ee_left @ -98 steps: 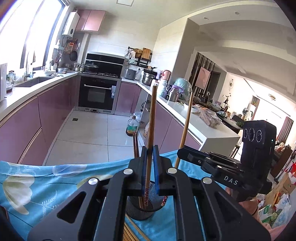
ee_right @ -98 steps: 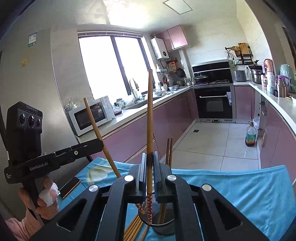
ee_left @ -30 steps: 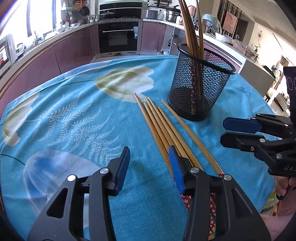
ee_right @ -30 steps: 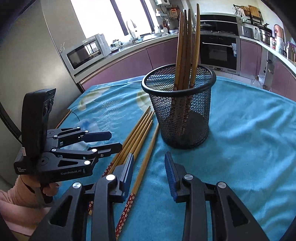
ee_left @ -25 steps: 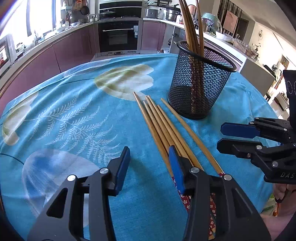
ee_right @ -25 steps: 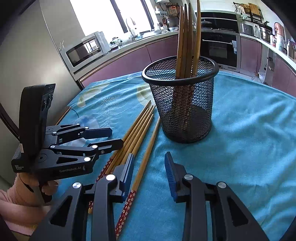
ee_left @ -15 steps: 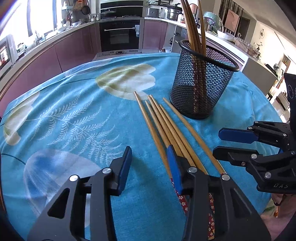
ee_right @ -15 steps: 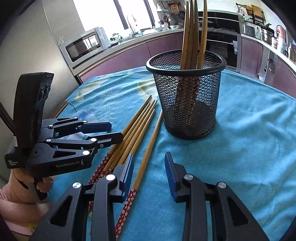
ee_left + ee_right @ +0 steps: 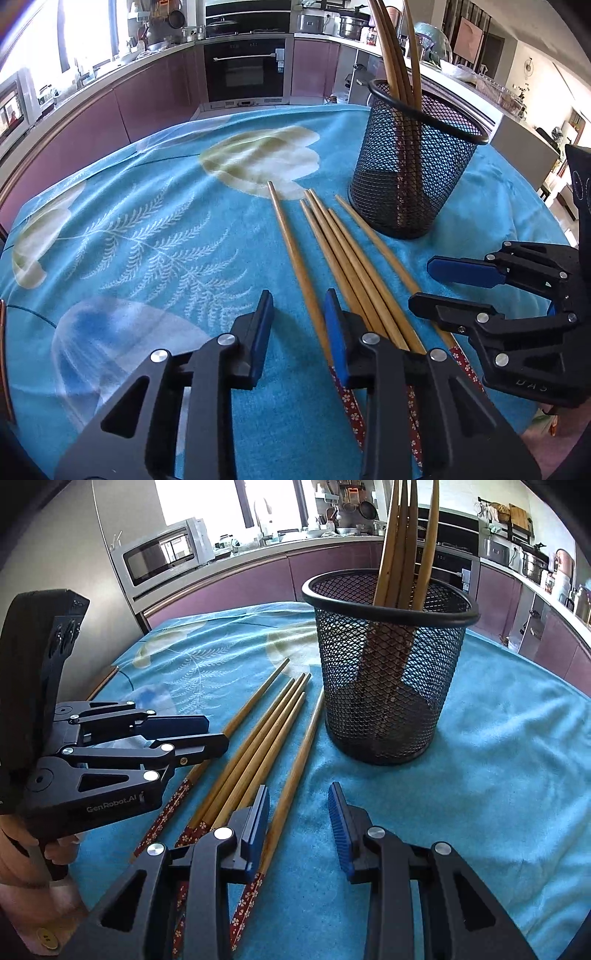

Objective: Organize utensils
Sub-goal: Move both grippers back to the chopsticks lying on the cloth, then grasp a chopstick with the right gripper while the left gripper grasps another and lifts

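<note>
The left gripper (image 9: 298, 317), at lower centre of its own view, has its blue-padded fingers (image 9: 263, 325) apart, straddling the leftmost of five loose wooden chopsticks with red patterned ends (image 9: 343, 254). These lie side by side on the surface under a blue floral cloth (image 9: 155, 236). The right gripper (image 9: 298, 818) is likewise spread wide and holds nothing. The black wire-mesh cylindrical holder (image 9: 388, 664), upper right in both views, stands upright with several chopsticks inside.

Sunlit kitchen — mauve cabinets (image 9: 155, 96), built-in oven (image 9: 245, 70), microwave (image 9: 162, 554), bright window (image 9: 229, 502).
</note>
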Available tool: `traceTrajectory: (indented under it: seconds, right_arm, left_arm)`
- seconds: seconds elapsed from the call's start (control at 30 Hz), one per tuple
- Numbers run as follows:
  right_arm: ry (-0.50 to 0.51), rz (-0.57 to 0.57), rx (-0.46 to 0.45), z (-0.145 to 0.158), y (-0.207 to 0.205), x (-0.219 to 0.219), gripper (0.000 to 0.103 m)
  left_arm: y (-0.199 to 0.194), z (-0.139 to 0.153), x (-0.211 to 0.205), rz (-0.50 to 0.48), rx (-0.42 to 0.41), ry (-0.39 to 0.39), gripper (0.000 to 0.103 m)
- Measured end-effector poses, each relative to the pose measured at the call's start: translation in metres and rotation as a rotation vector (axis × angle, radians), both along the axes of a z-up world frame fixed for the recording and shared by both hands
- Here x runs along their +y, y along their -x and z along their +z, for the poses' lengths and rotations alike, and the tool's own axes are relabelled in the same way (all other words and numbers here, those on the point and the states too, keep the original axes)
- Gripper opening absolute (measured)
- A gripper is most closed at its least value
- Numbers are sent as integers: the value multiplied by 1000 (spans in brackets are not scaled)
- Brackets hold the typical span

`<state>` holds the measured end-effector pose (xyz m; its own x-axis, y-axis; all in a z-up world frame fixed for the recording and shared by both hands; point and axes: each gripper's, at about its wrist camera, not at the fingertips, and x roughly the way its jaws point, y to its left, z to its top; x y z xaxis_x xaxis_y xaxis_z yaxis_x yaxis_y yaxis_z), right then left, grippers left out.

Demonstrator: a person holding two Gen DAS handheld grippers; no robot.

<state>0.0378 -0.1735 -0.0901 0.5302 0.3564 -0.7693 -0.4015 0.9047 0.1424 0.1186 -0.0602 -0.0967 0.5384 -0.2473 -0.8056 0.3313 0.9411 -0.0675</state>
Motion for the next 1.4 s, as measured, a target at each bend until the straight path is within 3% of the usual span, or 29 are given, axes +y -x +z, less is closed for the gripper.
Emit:
traceTrajectory:
  seconds: [0.27,0.37,0.53,1.0,1.4]
  right_arm:
    - [45,-10,-10,-1,-8,10,20]
    - [32,-18,0,-1,-10,7,10]
    - [7,-21,15,-2,-11,3,6]
    - [-63,-11,14,7,3,-18,6]
    - [-182,34,-46,37,22,-36,6]
  left_arm:
    - [-17,-2,-5,1,12,2,29]
    - [-20,-2,-9,1,12,-3,25]
    - [-22,-3,-11,8,18,15,11]
    - [-11,3,1,31,19,82,8]
    - [15,43,18,-5,-47,162,8]
